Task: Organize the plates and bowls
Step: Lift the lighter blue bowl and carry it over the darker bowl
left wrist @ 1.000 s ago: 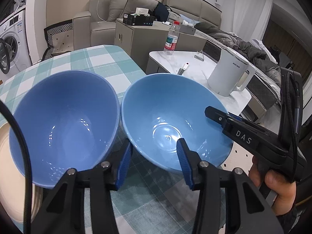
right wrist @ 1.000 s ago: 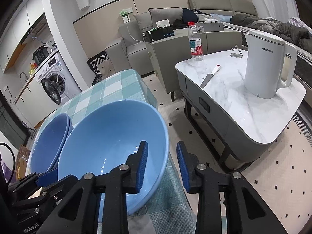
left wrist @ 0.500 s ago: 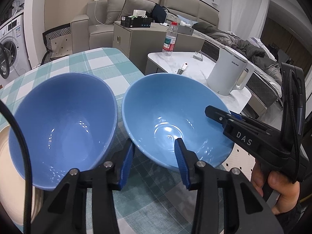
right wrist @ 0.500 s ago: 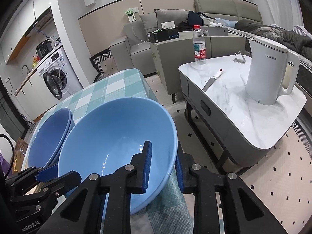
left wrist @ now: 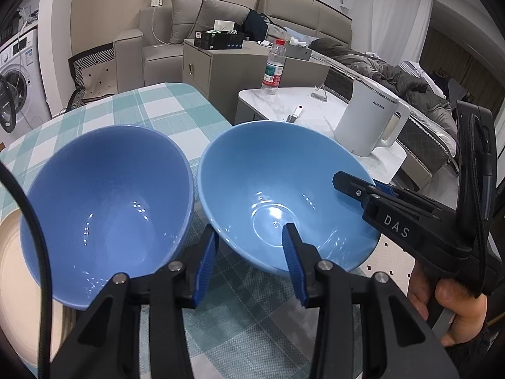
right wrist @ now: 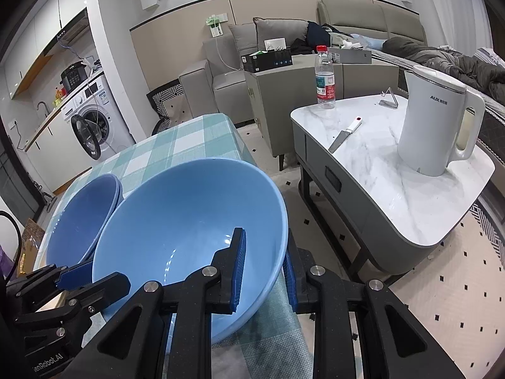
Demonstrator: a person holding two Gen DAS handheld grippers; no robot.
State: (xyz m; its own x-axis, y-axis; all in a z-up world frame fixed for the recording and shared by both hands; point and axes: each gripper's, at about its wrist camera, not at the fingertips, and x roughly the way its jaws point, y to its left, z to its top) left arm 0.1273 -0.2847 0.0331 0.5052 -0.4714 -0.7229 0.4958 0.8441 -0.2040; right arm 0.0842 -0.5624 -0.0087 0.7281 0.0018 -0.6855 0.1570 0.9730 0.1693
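Note:
A light blue bowl [left wrist: 284, 189] sits on the checked table next to a darker blue bowl [left wrist: 107, 195], which shows a double rim as if nested in another. My left gripper [left wrist: 249, 252] straddles the light bowl's near-left rim, one pad outside between the two bowls and one inside, and looks closed on the wall. My right gripper [right wrist: 265, 271] is shut on the same bowl's [right wrist: 189, 221] opposite rim, inside pad and outside pad tight on it. The left gripper [right wrist: 82, 279] shows at the lower left of the right wrist view.
A cream plate [left wrist: 12, 268] lies under the darker bowl at the left. The light bowl stands near the table's right edge [right wrist: 246, 145]. Beyond it is a marble side table [right wrist: 394, 189] with a white kettle [right wrist: 438, 120], a bottle [right wrist: 325, 79] and a knife [right wrist: 344, 135].
The jaws of both grippers have narrowed onto the light blue bowl's rim, the right pair more clearly. Neither hand nor either bowl has shifted noticeably.

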